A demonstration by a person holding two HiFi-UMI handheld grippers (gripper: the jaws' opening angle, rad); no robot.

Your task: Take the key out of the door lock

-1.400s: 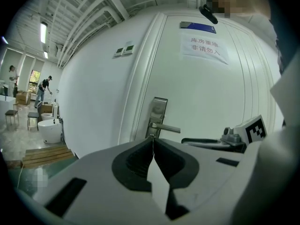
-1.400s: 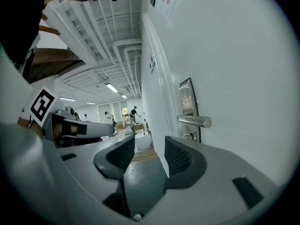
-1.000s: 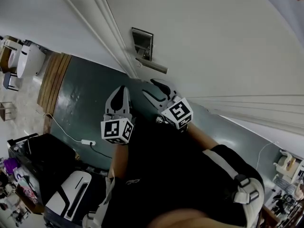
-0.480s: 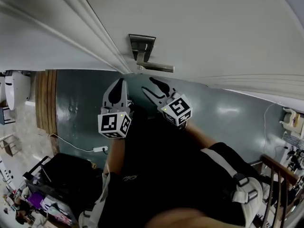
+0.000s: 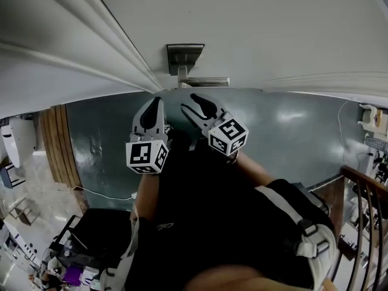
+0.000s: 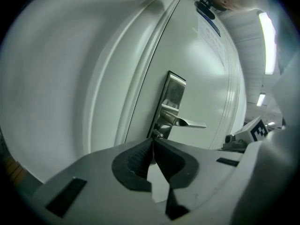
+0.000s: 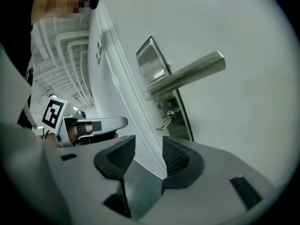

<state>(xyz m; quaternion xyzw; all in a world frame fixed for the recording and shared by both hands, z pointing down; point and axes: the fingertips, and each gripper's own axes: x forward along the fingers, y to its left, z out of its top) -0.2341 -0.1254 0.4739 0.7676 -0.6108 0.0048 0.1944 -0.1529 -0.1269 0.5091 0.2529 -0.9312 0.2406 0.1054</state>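
A steel lock plate (image 5: 185,56) with a lever handle (image 5: 207,82) sits on the white door (image 5: 273,23). In the right gripper view a small key (image 7: 165,121) sticks out of the lock below the lever handle (image 7: 187,74). The left gripper view shows the key (image 6: 160,135) just past its jaws. My left gripper (image 5: 153,105) hangs below the plate with its jaws closed together and nothing between them (image 6: 153,142). My right gripper (image 5: 194,100) is next to it under the lever, open and empty (image 7: 149,144), short of the key.
The door frame's mouldings (image 5: 109,47) run left of the lock. Below lies a dark green floor (image 5: 285,132). A wooden railing (image 5: 364,193) stands at the right, a dark cart (image 5: 91,235) at the lower left. The person's dark-clad body (image 5: 212,223) fills the bottom.
The head view has swung, so the door and lock now sit straight above the grippers. Both grippers have edged up toward the lock plate, keeping their jaw states.
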